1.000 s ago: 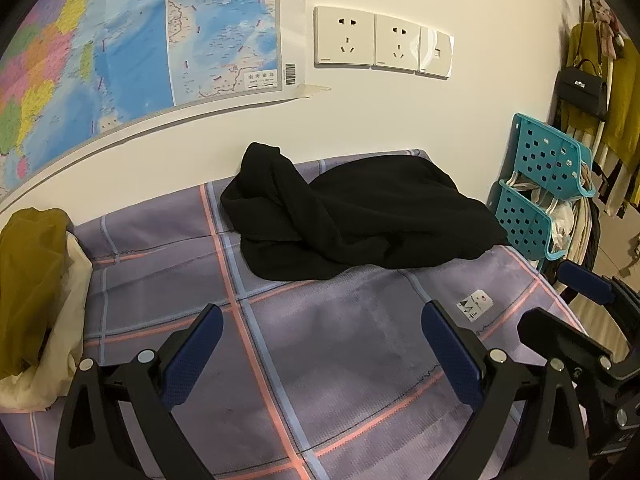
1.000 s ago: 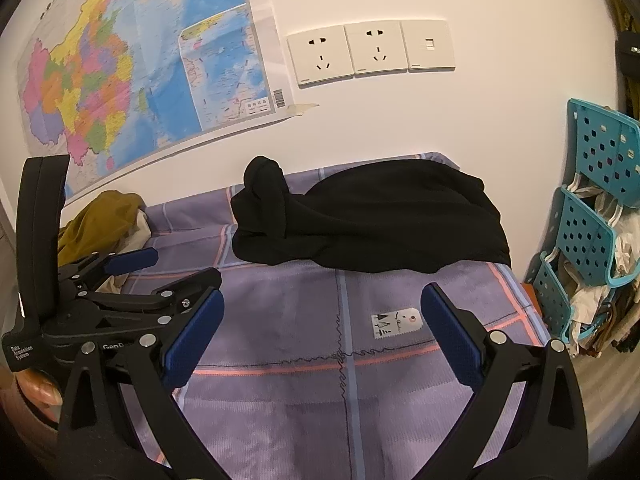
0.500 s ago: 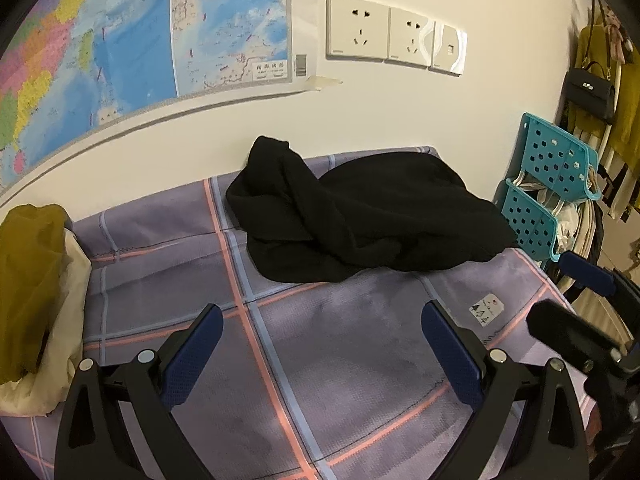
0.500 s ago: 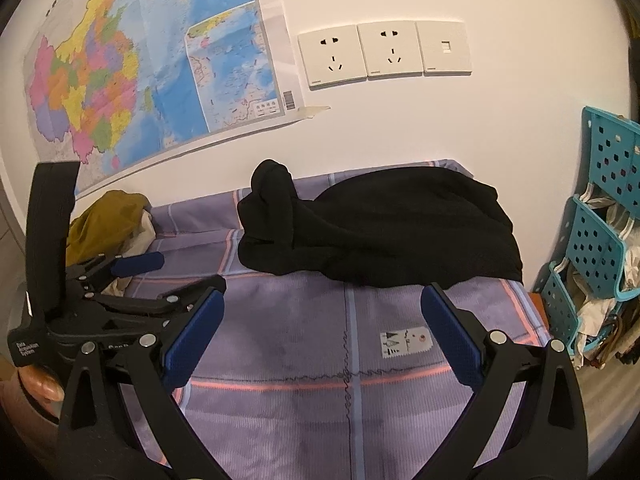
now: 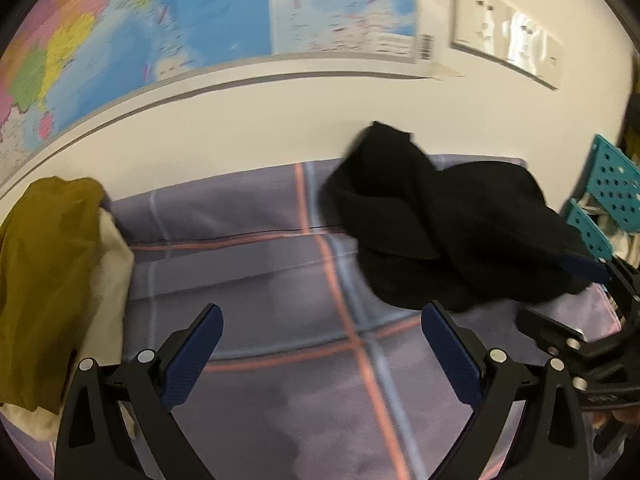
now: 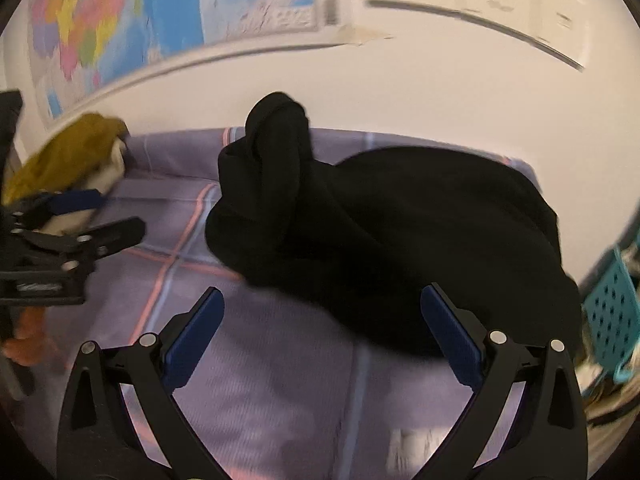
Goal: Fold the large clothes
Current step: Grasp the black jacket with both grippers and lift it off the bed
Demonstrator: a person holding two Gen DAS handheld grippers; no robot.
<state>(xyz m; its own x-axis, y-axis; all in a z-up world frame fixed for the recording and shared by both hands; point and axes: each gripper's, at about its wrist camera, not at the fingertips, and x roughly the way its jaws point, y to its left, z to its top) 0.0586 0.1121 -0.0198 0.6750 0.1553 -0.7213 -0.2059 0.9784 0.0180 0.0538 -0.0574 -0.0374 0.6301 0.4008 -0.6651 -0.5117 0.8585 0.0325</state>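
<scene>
Reach step: left gripper (image 5: 322, 354) and right gripper (image 6: 322, 338) both spread and empty, crumpled black garment (image 6: 400, 240) at 12 o'clock from the right one, next needs an edge grab.

A pale cream wall (image 5: 304, 120) fills the back of both views. A large coloured map (image 5: 200, 20) is fixed to it on the left, its lower edge curling away slightly and casting a thin shadow. To the right of the map sits a row of white wall sockets (image 5: 508, 36), blurred in both views. Below the wall lies a bed covered with a lilac sheet (image 5: 256, 264) crossed by pink and pale blue stripes. At the far right edge stands a teal perforated plastic rack (image 5: 612, 184). The light is warm and even.
</scene>
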